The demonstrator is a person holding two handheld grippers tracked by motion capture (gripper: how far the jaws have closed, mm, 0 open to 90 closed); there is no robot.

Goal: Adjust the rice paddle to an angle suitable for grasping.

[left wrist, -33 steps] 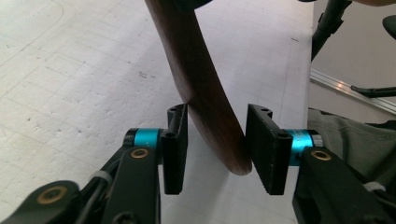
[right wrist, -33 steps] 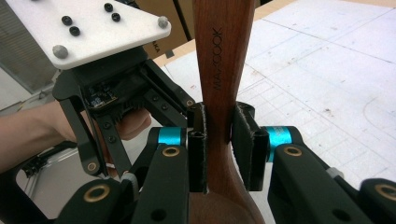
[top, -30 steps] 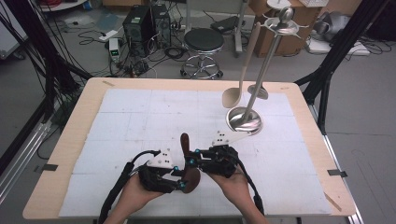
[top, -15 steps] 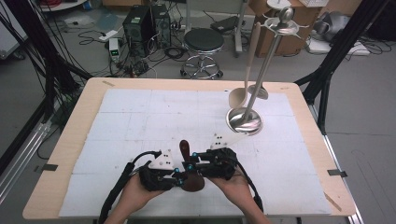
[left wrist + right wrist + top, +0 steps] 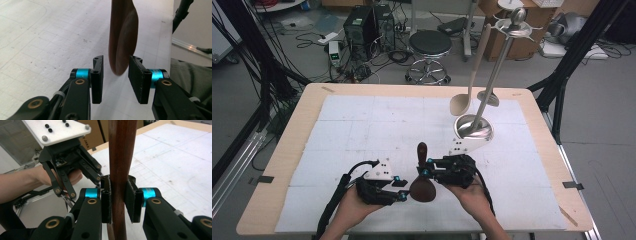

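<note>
In the high view, the dark wooden spoon [image 5: 422,177] stands at the near middle of the counter [image 5: 277,160], between the person's two hands, with its handle pointing up and away and its bowl low toward the near edge. The right gripper [image 5: 428,167] holds it by the handle, while the left gripper [image 5: 403,190] sits just left of the bowl. Farther off, right of centre, a metal stand [image 5: 492,80] with a round base rises from the white mat [image 5: 362,125], and a pale wooden spoon [image 5: 472,75] and a metal spoon [image 5: 488,97] hang from it. In the left gripper view, the brown bowl of the spoon [image 5: 123,35] hangs down between the two black fingers [image 5: 97,77]; the fingers stand apart with a gap showing on each side of the bowl's lower tip, so they are open around it and do not press on it, having just been opening. In the right gripper view, the spoon's handle [image 5: 121,165] runs upright through the middle, and the fingers [image 5: 106,197] are closed against it from both sides, gripping it. Beyond, to the left, the left gripper [image 5: 72,157] with its white plate on top is held in the person's hand, close to the handle
</note>
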